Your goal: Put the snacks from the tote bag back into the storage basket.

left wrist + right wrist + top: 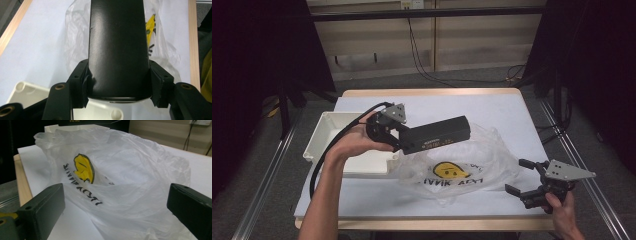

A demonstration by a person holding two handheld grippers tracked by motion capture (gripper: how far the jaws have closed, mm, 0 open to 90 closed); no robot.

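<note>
Overhead, the black box bears a label strip.

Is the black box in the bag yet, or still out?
Out. The left gripper holds the black box above the plastic bag, its fingers clamped on the box's sides.

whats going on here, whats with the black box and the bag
A person works at a table with a gripper in each hand. The left gripper is clamped on one end of a long black box, held in the air over a clear plastic bag with a yellow smiley print. A white tray sits beside the bag on the left. The right gripper is open at the bag's right edge, with nothing between its jaws.
</note>
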